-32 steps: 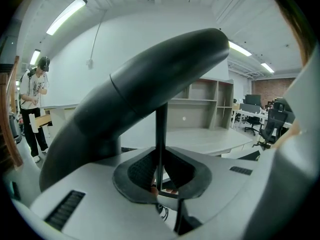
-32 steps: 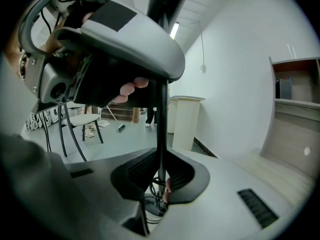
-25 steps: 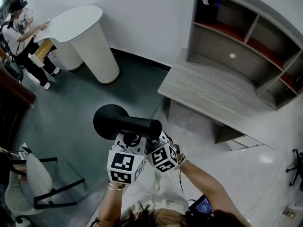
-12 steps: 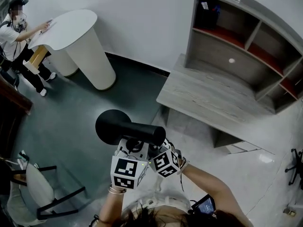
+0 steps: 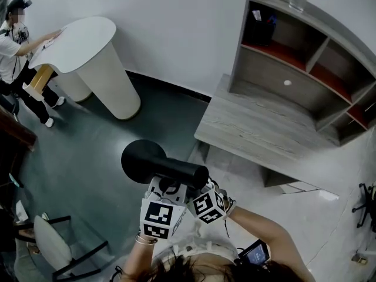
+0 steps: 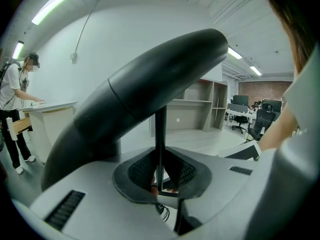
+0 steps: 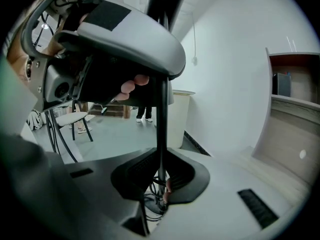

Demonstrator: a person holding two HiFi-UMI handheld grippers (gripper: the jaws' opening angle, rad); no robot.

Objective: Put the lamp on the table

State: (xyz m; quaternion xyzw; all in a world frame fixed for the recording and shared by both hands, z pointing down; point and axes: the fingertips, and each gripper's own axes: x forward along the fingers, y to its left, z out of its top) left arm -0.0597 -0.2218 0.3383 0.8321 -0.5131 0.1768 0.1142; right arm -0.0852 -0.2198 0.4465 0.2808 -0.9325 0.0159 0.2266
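Lamp [image 5: 158,163] aloft at lower centre, stem [image 6: 160,134] clenched in left claw [image 6: 159,179] and right claw [image 7: 161,176], well apart from table [image 5: 258,128] at right.

Head view steeply down from overhead; both gripper views close up on one shared lamp stem [image 6: 160,134].

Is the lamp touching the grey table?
Apart. The head view shows the lamp held over the floor, with bare floor between it and the table.
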